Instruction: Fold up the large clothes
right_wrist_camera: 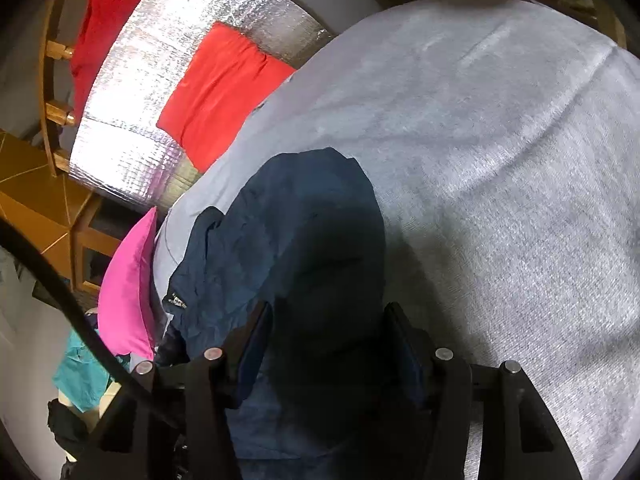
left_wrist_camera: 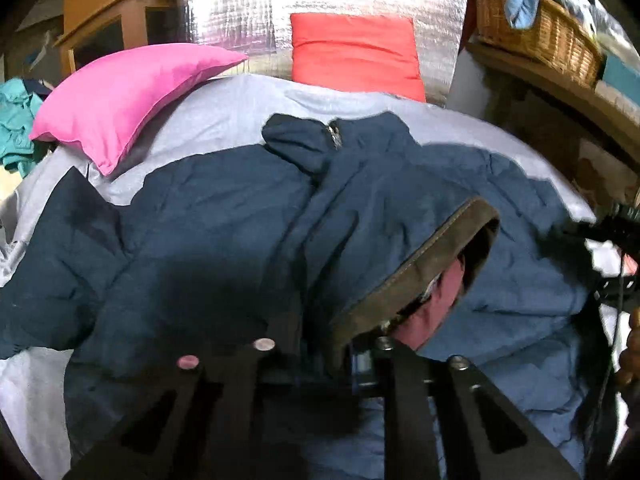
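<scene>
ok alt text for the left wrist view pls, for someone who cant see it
A navy puffer jacket with a brown-trimmed hood lies spread on a grey-sheeted bed, with the left gripper shut on its fabric at the bottom of the picture. Behind it are a pink pillow, a red pillow against a silver foil panel, and a wicker basket.

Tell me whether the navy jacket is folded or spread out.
Mostly spread: the navy jacket lies across the grey sheet, one sleeve out sideways, only its brown-trimmed edge turned back.

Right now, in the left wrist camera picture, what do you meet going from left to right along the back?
Teal clothes → pink pillow → red pillow → wicker basket.
</scene>
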Action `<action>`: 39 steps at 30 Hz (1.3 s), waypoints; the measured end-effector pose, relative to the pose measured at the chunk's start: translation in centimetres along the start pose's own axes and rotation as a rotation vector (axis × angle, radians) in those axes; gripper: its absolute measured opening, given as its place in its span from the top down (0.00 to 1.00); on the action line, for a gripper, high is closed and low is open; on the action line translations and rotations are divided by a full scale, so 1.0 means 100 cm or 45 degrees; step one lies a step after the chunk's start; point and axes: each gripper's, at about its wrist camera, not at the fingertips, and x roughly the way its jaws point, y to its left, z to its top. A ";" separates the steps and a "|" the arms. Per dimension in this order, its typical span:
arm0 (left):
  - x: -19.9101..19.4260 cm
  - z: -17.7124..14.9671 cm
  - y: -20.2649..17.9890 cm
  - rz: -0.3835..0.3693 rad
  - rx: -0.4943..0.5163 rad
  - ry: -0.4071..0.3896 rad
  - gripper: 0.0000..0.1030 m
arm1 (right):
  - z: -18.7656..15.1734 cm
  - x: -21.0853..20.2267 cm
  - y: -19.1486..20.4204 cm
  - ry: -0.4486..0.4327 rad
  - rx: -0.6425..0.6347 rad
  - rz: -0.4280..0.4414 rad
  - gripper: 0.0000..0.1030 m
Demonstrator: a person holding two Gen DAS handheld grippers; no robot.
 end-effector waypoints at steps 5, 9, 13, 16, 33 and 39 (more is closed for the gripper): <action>-0.026 0.021 0.046 -0.273 -0.168 -0.019 0.85 | -0.002 -0.003 0.001 -0.010 -0.006 -0.007 0.41; -0.033 0.029 0.107 -0.401 -0.391 -0.031 0.85 | -0.005 -0.005 0.004 -0.022 -0.010 0.002 0.41; -0.020 0.023 0.163 -0.301 -0.667 0.048 0.69 | -0.006 -0.009 0.010 -0.044 -0.050 -0.005 0.41; -0.026 0.014 0.192 -0.259 -0.837 0.014 0.43 | -0.005 -0.010 0.012 -0.042 -0.054 -0.005 0.39; 0.016 0.008 0.141 -0.159 -0.630 0.207 0.30 | -0.007 -0.005 0.010 -0.043 -0.032 -0.031 0.34; 0.017 0.017 0.126 -0.133 -0.554 0.118 0.62 | -0.009 -0.003 0.016 -0.044 -0.101 -0.074 0.47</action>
